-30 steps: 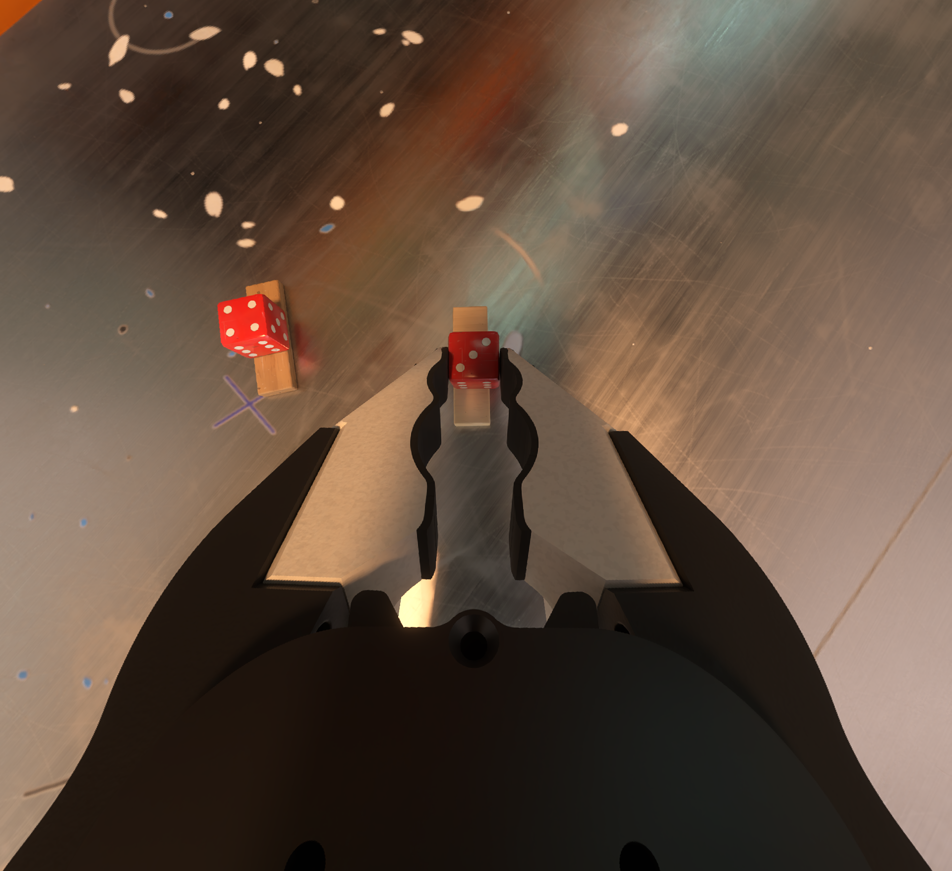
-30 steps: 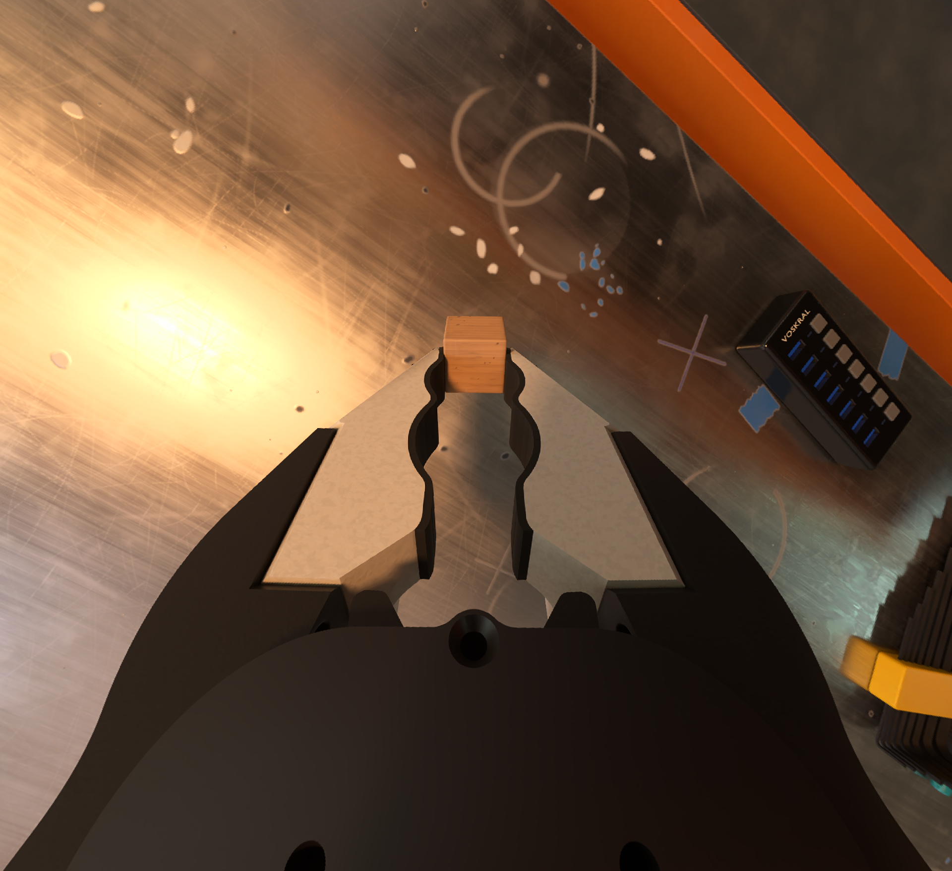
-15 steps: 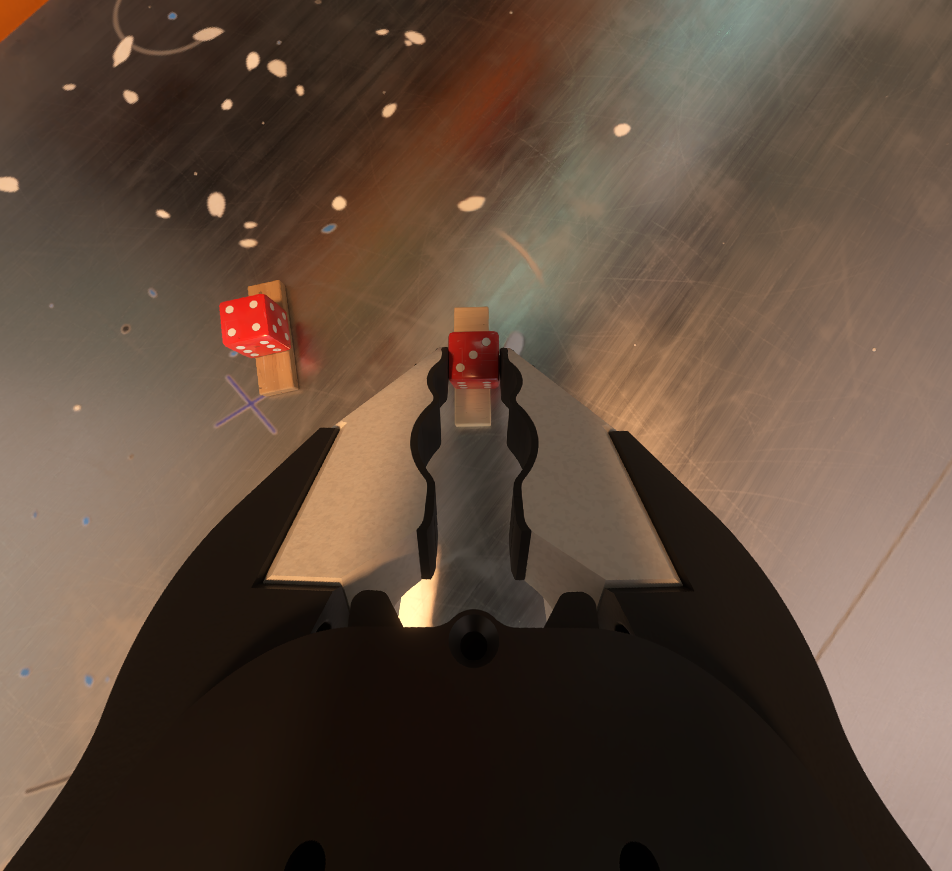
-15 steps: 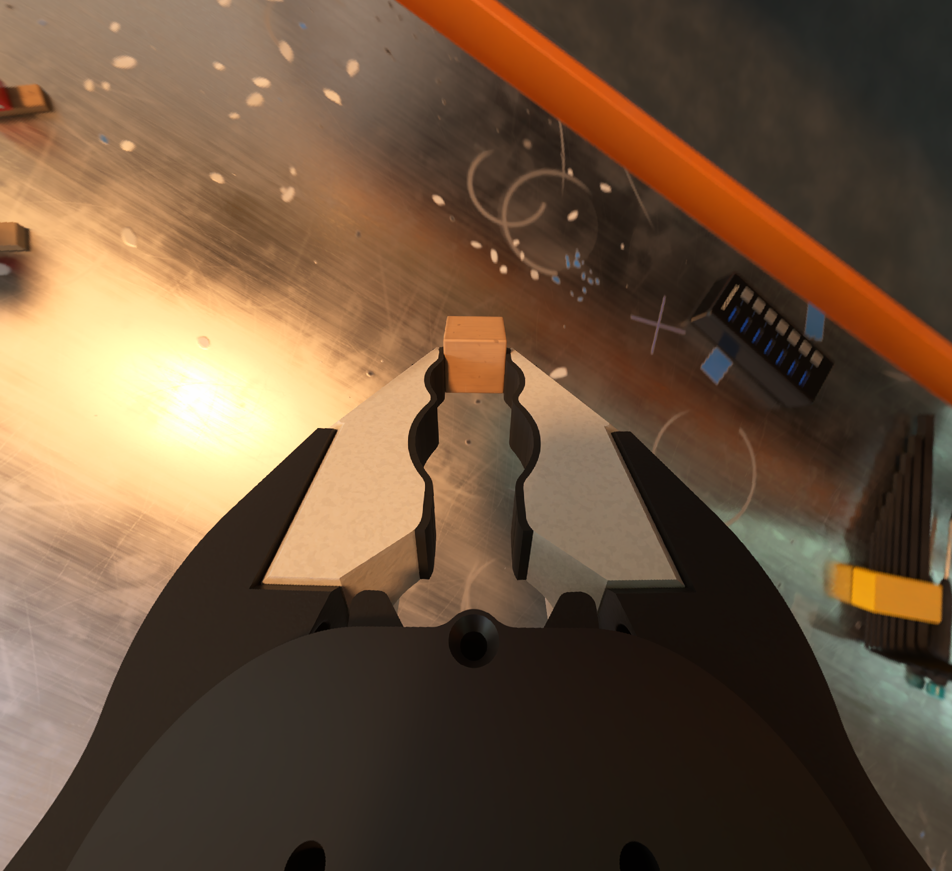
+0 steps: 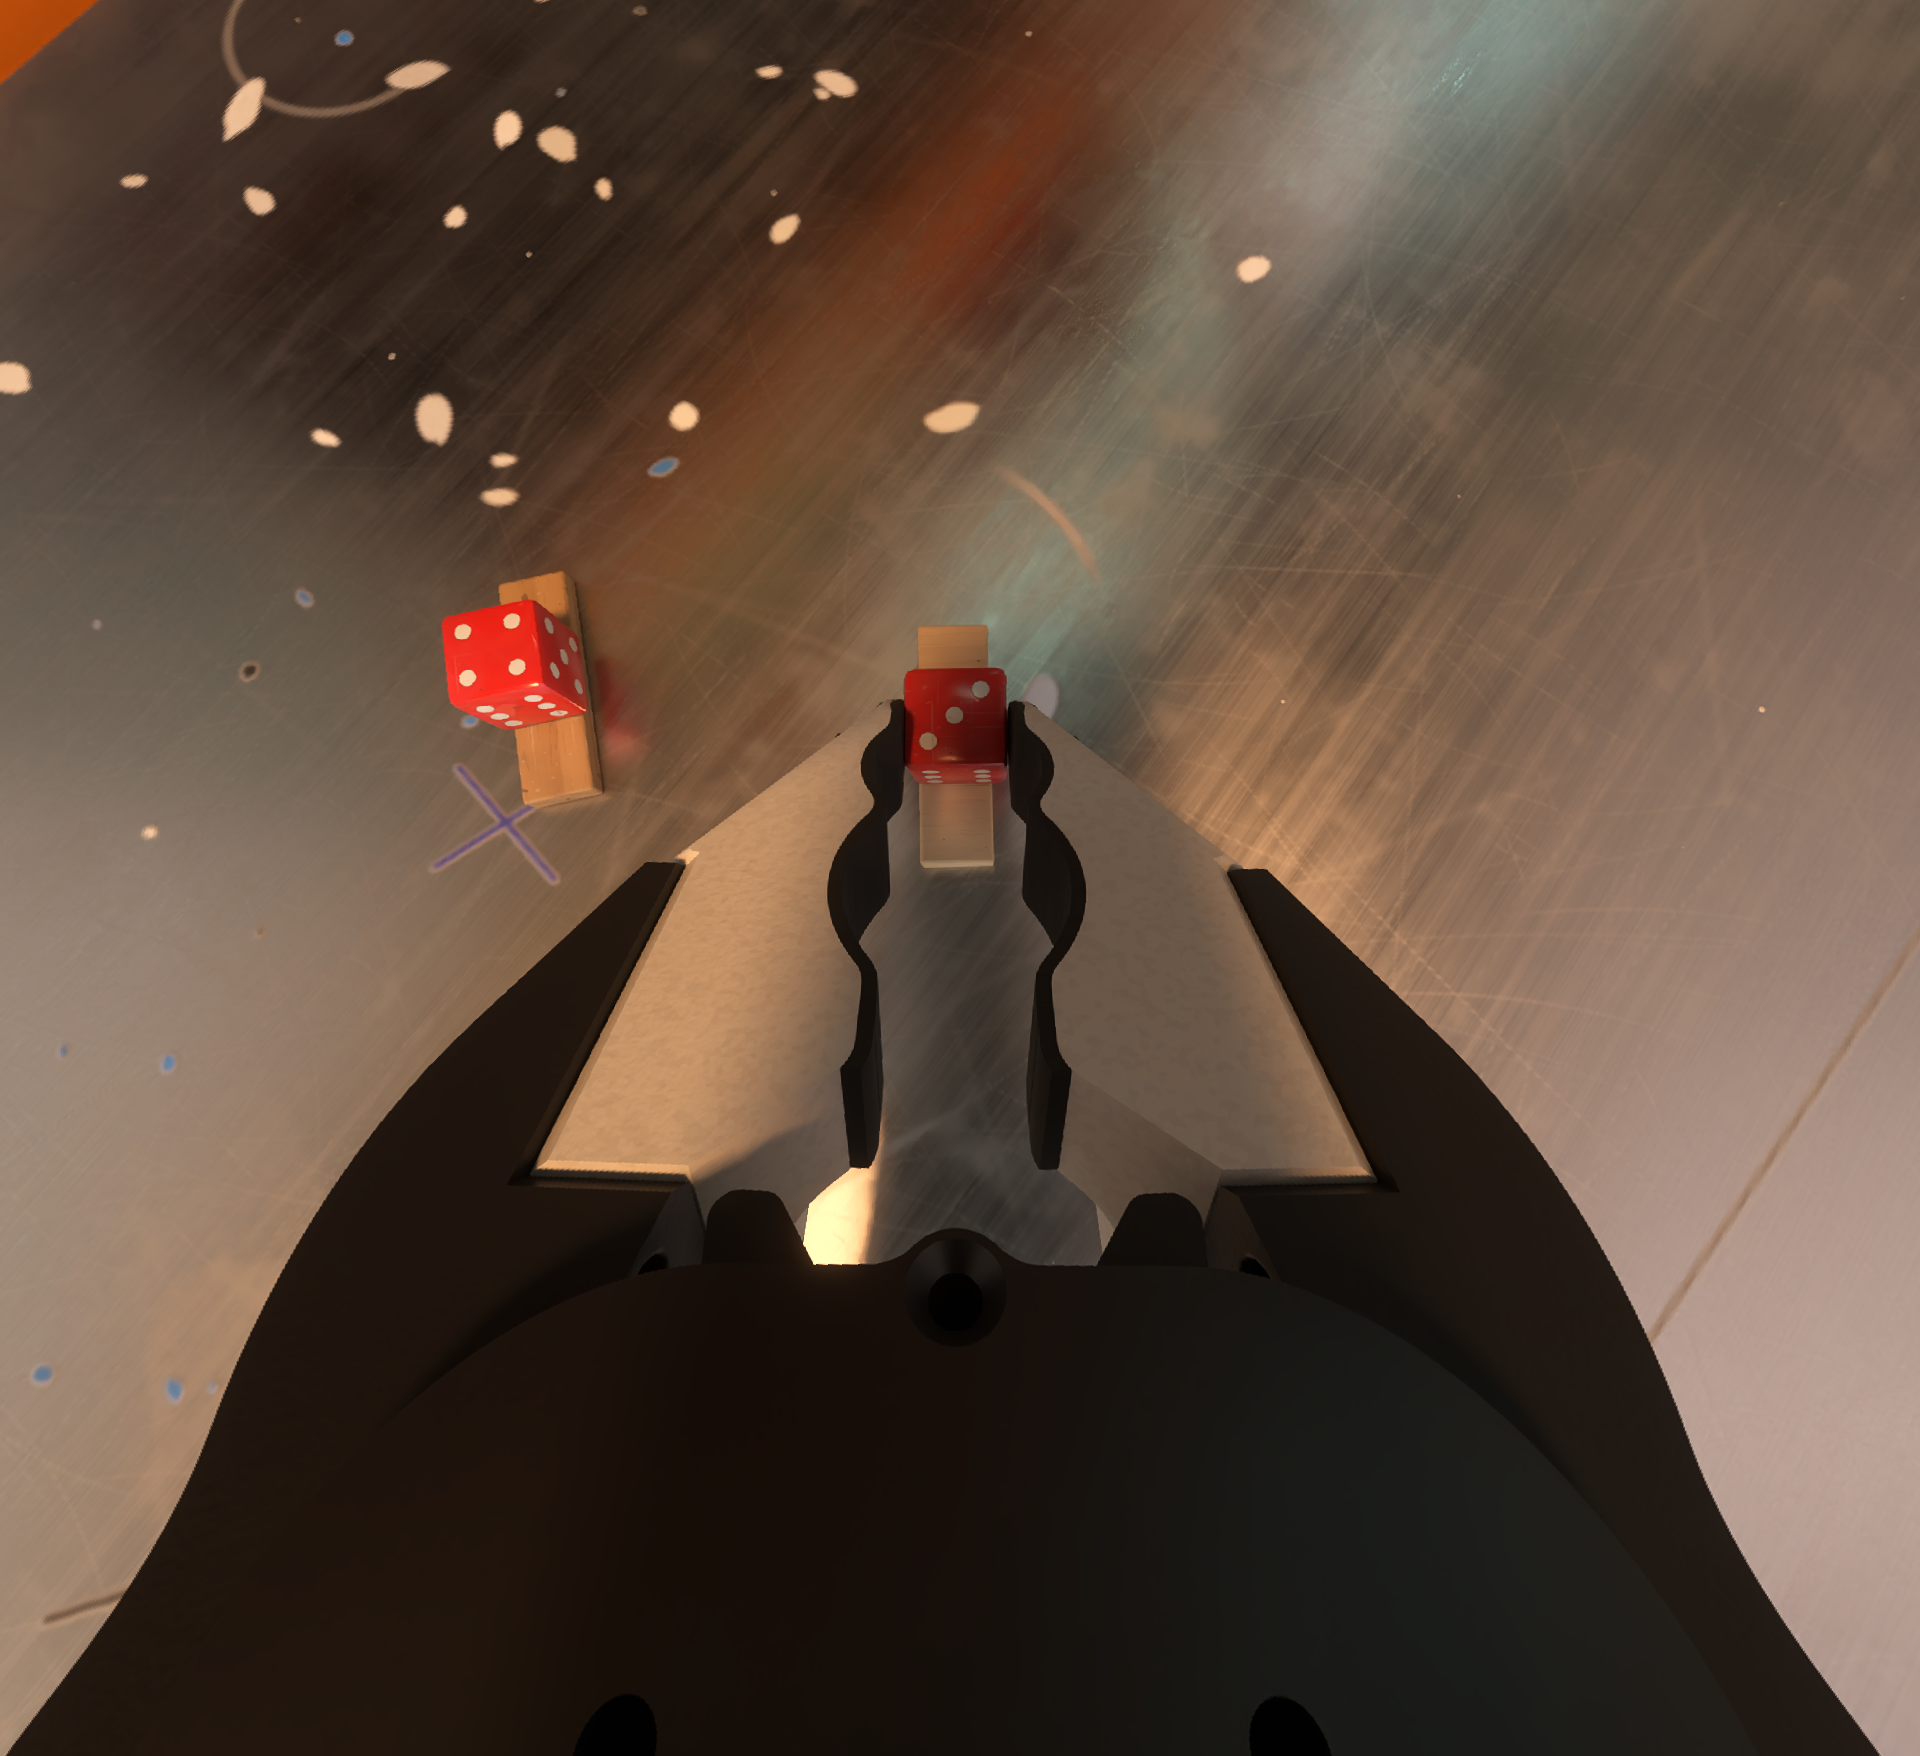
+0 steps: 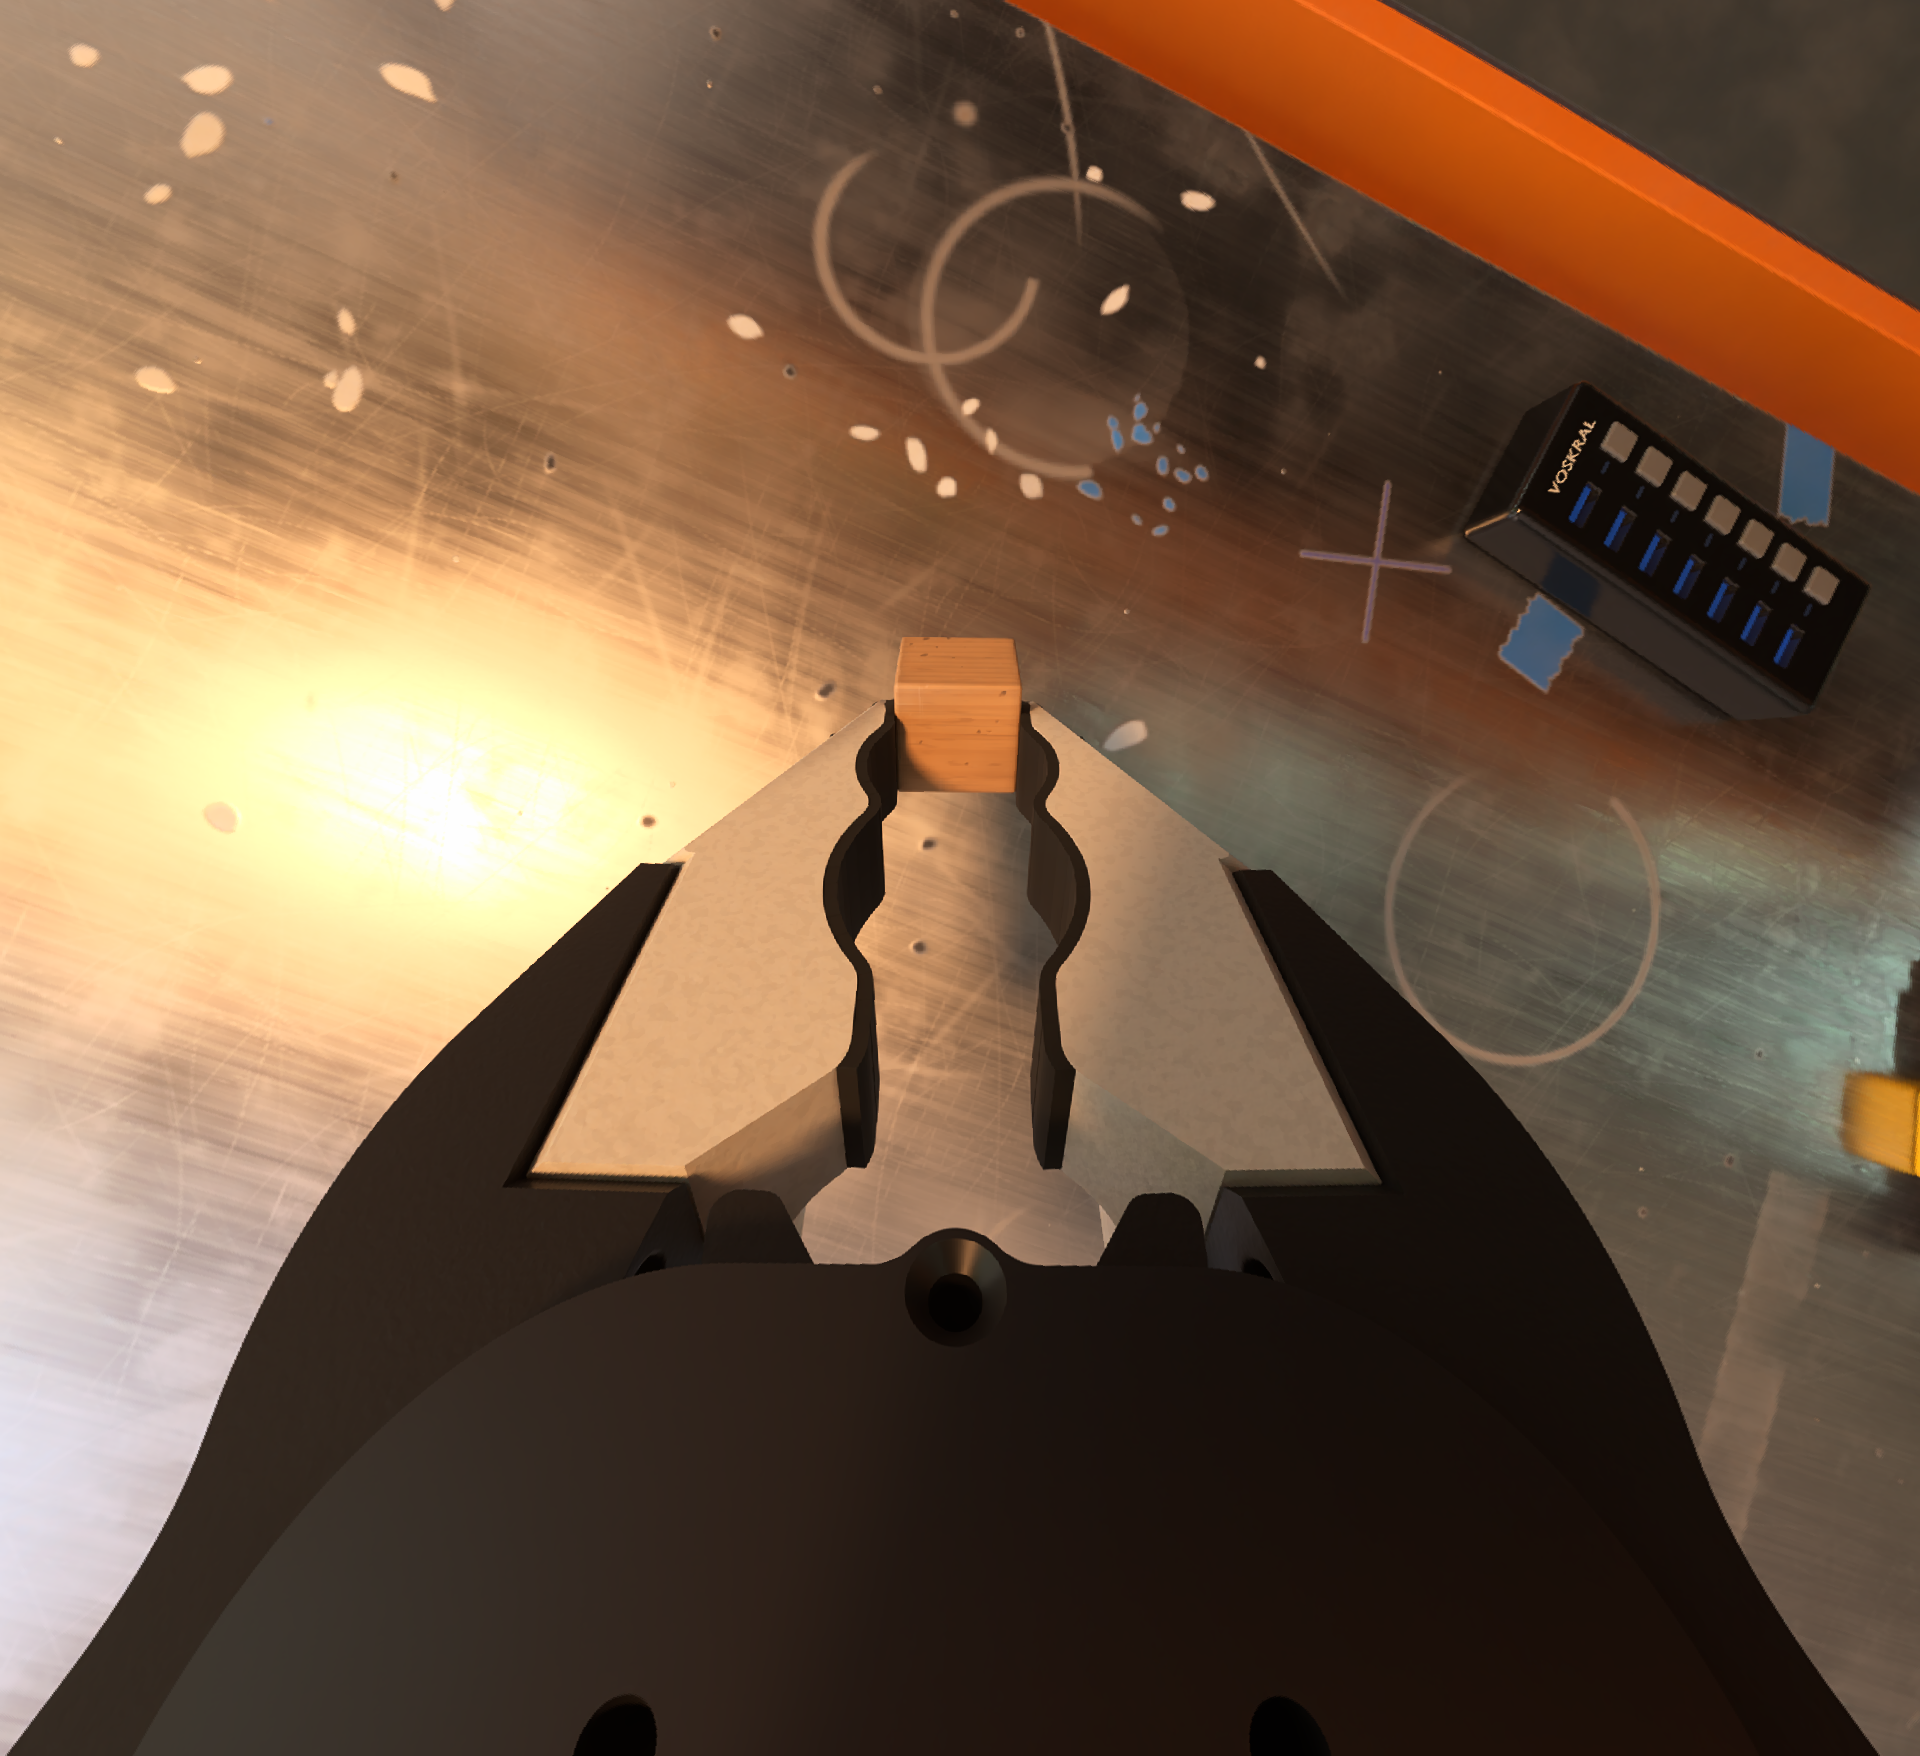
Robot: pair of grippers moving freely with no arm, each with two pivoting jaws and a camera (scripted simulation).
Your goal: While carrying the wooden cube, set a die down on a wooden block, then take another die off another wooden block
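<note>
In the left wrist view my left gripper [image 5: 955, 717] is shut on a red die with white pips [image 5: 954, 732]. It holds the die right over a pale wooden block [image 5: 956, 828] that lies on the metal table; I cannot tell whether the die touches it. A second red die [image 5: 514, 664] rests on another wooden block [image 5: 556, 756] to the left, apart from the gripper. In the right wrist view my right gripper [image 6: 956, 719] is shut on the wooden cube [image 6: 956, 714] and holds it above the table.
A black multi-port hub [image 6: 1662, 553] with blue tape pieces lies near the orange table edge strip [image 6: 1455, 127]. A yellow and black object [image 6: 1886, 1124] shows at the right edge. Purple cross marks [image 5: 499, 823] [image 6: 1377, 563] and paint flecks mark the scratched metal surface.
The left gripper and both dice have not moved. The right gripper, still holding the cube, pulled away from the table half a second ago and is now back closer, near the hub.
</note>
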